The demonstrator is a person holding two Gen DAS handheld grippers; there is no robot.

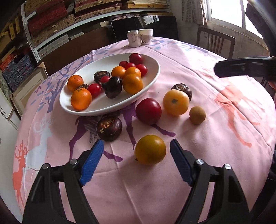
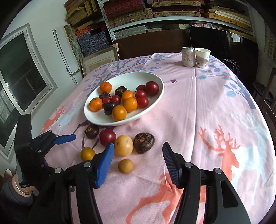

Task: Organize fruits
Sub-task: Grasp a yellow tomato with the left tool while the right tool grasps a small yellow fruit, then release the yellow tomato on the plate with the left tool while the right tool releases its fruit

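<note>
A white oval plate (image 1: 151, 81) (image 2: 155, 101) holds several oranges, red tomatoes and dark fruits. Loose on the pink cloth lie an orange fruit (image 1: 150, 149) (image 2: 88, 153), a red fruit (image 1: 148, 111) (image 2: 107, 137), a yellow-orange fruit (image 1: 176, 102) (image 2: 123, 145), a small brown fruit (image 1: 197, 115) (image 2: 125, 165) and two dark fruits (image 1: 109, 128) (image 1: 182, 89). My left gripper (image 1: 137, 149) is open, its jaws on either side of the orange fruit. My right gripper (image 2: 138, 151) is open and empty above the small brown fruit.
A drink can (image 2: 188, 56) and a paper cup (image 2: 202, 57) stand at the table's far edge. A wooden chair (image 1: 215, 43) stands behind the table. Shelves of boxes (image 2: 138, 15) fill the back wall.
</note>
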